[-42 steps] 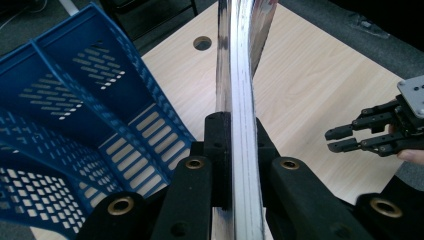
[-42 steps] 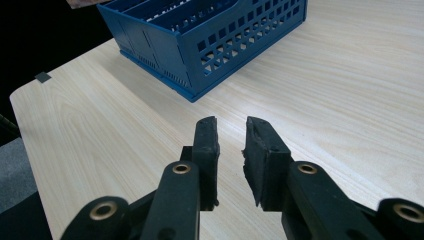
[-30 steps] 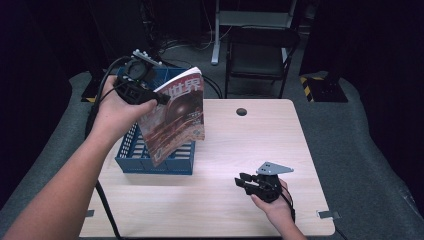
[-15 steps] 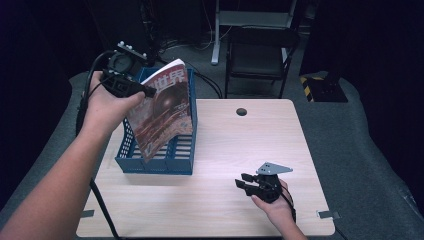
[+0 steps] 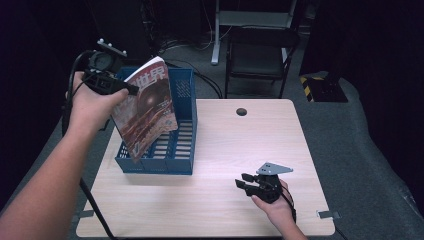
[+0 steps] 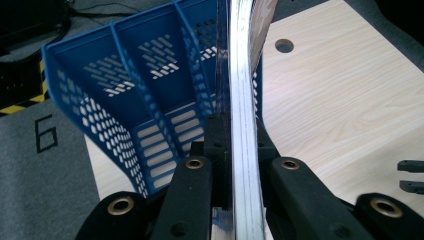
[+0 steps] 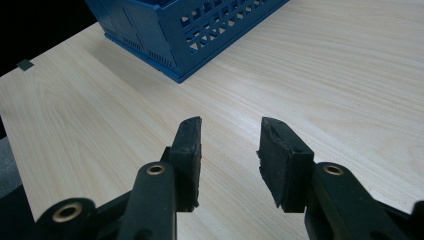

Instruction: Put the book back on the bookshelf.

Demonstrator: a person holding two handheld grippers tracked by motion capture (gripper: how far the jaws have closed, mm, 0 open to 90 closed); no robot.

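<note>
My left hand-held gripper (image 5: 131, 90) is clamped on the magazine's (image 5: 147, 112) top edge, dangling it over the blue file rack (image 5: 181, 150). Right hand-held gripper (image 5: 246, 180) sits empty, jaws apart, on the worktop (image 5: 235, 140). Next I'd guess: line it up with a slot, lower it.

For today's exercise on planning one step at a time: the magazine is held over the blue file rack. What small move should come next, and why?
Probably lower the magazine a little into the blue rack, keeping the left hand-held gripper shut on it. Its bottom edge hangs tilted at the rack's left compartments, not yet resting inside. The right hand-held gripper sits open and apart on the table.
</note>
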